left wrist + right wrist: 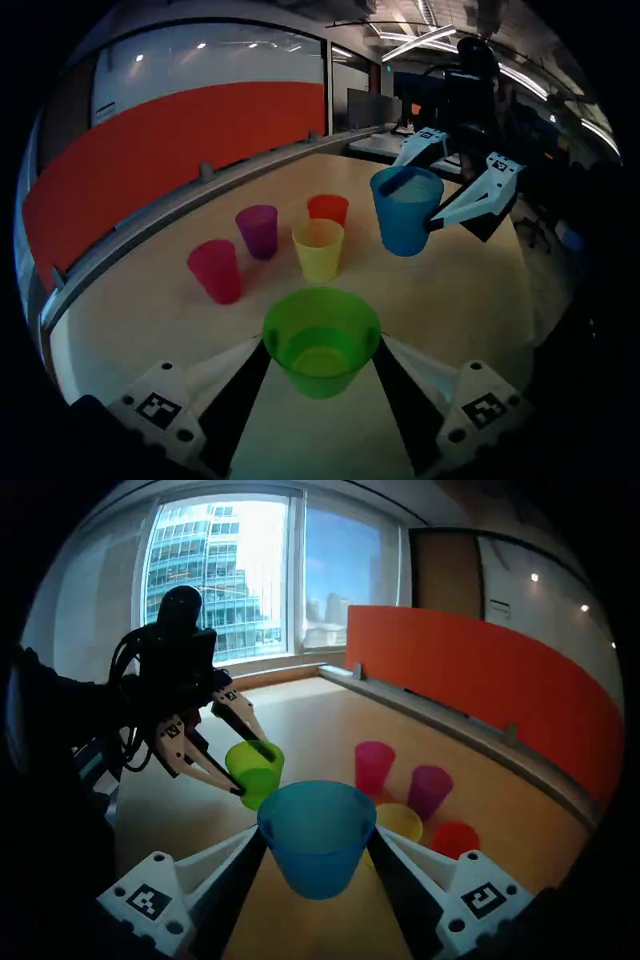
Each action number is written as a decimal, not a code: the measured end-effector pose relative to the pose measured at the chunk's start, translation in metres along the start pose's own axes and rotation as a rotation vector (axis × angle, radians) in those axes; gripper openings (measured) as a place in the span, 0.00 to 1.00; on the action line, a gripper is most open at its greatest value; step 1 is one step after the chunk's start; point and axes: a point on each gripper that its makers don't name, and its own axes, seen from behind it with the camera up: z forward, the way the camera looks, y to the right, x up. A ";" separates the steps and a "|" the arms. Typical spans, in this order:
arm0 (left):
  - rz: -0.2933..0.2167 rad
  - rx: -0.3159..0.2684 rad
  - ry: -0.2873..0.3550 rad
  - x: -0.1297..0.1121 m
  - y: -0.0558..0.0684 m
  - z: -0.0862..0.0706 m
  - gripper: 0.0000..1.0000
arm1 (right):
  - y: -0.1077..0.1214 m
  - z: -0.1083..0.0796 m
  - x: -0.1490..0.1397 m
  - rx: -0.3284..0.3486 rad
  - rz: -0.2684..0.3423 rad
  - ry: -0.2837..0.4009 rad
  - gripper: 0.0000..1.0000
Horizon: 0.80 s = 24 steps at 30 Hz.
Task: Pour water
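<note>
two hand-held grippers face each other over a pale wooden table [456,304], each holding a plastic cup.

the left gripper [320,344] is open to about a cup's width, and both of its fingers press on the sides of a green cup [320,372] held upright. the right gripper [317,832] is open about as wide, its two fingers clamped on a blue cup [317,864], roughly upright. in the left gripper view the blue cup hangs above the table, beyond the green one and off to the right. whether either cup holds water cannot be told.

four more cups stand upright on the table in a loose cluster between and beside the two held cups: a pink cup [216,272], a purple cup [258,232], a yellow cup [318,252] and an orange-red cup [328,208] just behind the yellow one. in the left gripper view they sit directly past the green cup, with the blue cup just to the right of the yellow and orange-red ones.

a long orange partition [176,152] runs along the far edge of the table. in the right gripper view a large window [224,576] shows glass high-rise buildings, and a person's dark sleeve [48,712] and some cables sit behind the left gripper.

each gripper finger carries a square black-and-white marker [158,408], a pattern rather than words. a small wall sign [499,608] is too small to read.
</note>
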 end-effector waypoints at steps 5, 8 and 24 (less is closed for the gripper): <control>0.008 -0.008 -0.026 -0.005 0.000 0.005 0.85 | 0.000 0.007 -0.013 0.008 0.001 -0.040 0.90; 0.009 -0.012 -0.041 -0.008 0.000 0.008 0.85 | -0.001 0.011 -0.019 0.014 -0.005 -0.055 0.90; -0.019 -0.024 -0.075 -0.024 -0.005 0.024 0.85 | -0.005 0.030 -0.044 0.031 -0.030 -0.111 0.90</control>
